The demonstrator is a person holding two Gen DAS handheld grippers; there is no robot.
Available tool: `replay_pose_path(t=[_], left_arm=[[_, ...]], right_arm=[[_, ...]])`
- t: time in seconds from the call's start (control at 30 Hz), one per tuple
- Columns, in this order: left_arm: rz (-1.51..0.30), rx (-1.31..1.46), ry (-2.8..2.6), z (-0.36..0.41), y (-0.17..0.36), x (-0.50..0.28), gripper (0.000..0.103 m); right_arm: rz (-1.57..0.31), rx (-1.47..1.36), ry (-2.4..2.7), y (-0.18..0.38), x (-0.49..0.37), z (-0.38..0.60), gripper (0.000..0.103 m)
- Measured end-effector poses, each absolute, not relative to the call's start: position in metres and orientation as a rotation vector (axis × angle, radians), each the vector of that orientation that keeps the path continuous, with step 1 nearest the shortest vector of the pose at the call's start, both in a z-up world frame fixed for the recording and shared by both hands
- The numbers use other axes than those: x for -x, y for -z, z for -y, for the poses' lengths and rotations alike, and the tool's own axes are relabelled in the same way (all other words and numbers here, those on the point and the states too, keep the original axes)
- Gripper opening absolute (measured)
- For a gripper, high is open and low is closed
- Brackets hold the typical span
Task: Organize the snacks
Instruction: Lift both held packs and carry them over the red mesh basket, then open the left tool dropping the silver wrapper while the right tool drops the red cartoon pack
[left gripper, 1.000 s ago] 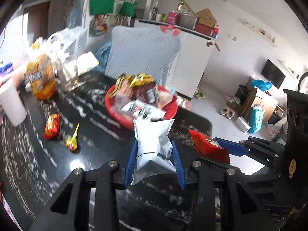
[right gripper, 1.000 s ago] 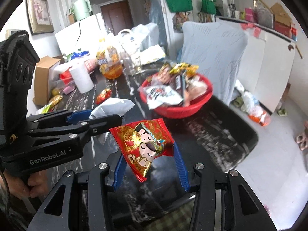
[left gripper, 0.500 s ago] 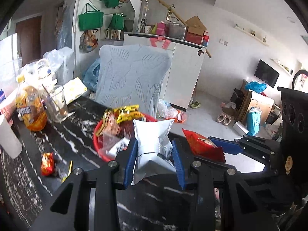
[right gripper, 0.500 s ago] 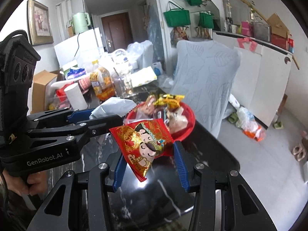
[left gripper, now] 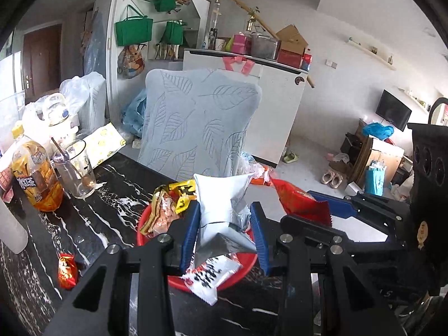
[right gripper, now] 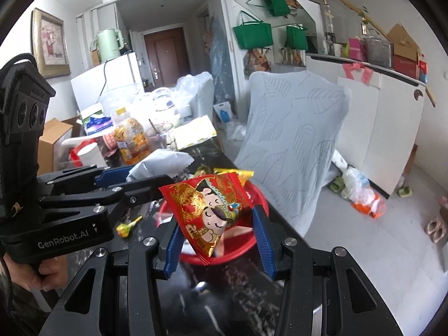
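My left gripper point(left gripper: 224, 218) is shut on a silver-white snack packet point(left gripper: 221, 204), held above the red basin point(left gripper: 246, 266) full of snacks on the black marble table point(left gripper: 106, 196). Beside it on the right, my right gripper point(right gripper: 218, 224) is shut on a red packet with cartoon figures point(right gripper: 210, 204), also over the red basin point(right gripper: 252, 240). In the left wrist view the right gripper shows with the red packet point(left gripper: 299, 200). In the right wrist view the left gripper's body point(right gripper: 70, 210) reaches in from the left, a hand point(right gripper: 33, 274) on its handle, with the silver-white packet point(right gripper: 162, 162) behind it.
A small red snack point(left gripper: 67, 270) and a yellow lollipop point(right gripper: 128, 225) lie on the table left of the basin. Further left stand a glass point(left gripper: 74, 168), an orange-filled bottle point(left gripper: 36, 176) and a white cup point(left gripper: 11, 229). A grey leaf-patterned chair point(left gripper: 196, 128) stands behind the table.
Both grippers, each still holding its packet, have travelled forward and up over the table, so the red basin now lies directly under the fingers. The grips are unchanged.
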State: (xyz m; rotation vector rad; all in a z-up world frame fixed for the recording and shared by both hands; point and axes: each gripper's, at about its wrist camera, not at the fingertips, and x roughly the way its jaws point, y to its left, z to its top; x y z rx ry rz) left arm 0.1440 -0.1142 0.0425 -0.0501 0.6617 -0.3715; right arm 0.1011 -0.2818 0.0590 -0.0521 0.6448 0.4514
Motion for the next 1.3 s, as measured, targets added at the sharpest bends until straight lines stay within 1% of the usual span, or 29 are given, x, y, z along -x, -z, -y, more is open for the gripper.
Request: replay_pose_path(t=[0.17,0.4,0.6,0.73,0.8,0.93,0.97,1.0,1.03,1.07,1.1,1.3], left_arm=[[-0.677,0.041,0.327,0.111,-0.030,-0.165,0.036],[-0.765,0.070,0.318,0.107,0.003,-0.192,0.036],[-0.843,0.108,0.309,0.101,0.033,-0.206,0.036],[-0.835,0.106,0.319,0.101,0.035,-0.206,0.037],[-0.847,0.092,0.324,0.103,0.035,-0.208,0.040],[-0.864,0.097,0.317,0.102,0.035,-0.210,0.041],[-0.866,0.094,0.313,0.102,0.035,-0.209,0.044],[-0.866,0.087,0.301,0.102,0.034,-0.208,0.054],[-0.863,0.087,0.296,0.101,0.034,-0.207,0.058],[-0.858,0.091,0.293,0.100,0.033,-0.205,0.067],[-0.853,0.096,0.284,0.099,0.032,-0.204,0.071],[-0.814,0.106,0.257,0.092,0.022,-0.196,0.072]], right_arm=[[-0.653,0.079,-0.425,-0.052,-0.124,0.281,0.046],[-0.711,0.064,-0.402,-0.026,-0.157,0.281,0.046],[-0.747,0.061,-0.403,-0.011,-0.168,0.278,0.046],[-0.759,0.068,-0.394,-0.005,-0.170,0.280,0.046],[-0.765,0.060,-0.404,-0.003,-0.170,0.280,0.046],[-0.772,0.050,-0.419,0.000,-0.171,0.277,0.046],[-0.771,0.050,-0.425,0.000,-0.170,0.277,0.046],[-0.771,0.051,-0.428,0.001,-0.170,0.276,0.046],[-0.771,0.052,-0.431,0.001,-0.169,0.276,0.046],[-0.771,0.054,-0.433,0.001,-0.169,0.275,0.046],[-0.772,0.054,-0.437,0.001,-0.168,0.275,0.046],[-0.779,0.045,-0.442,0.005,-0.166,0.275,0.046]])
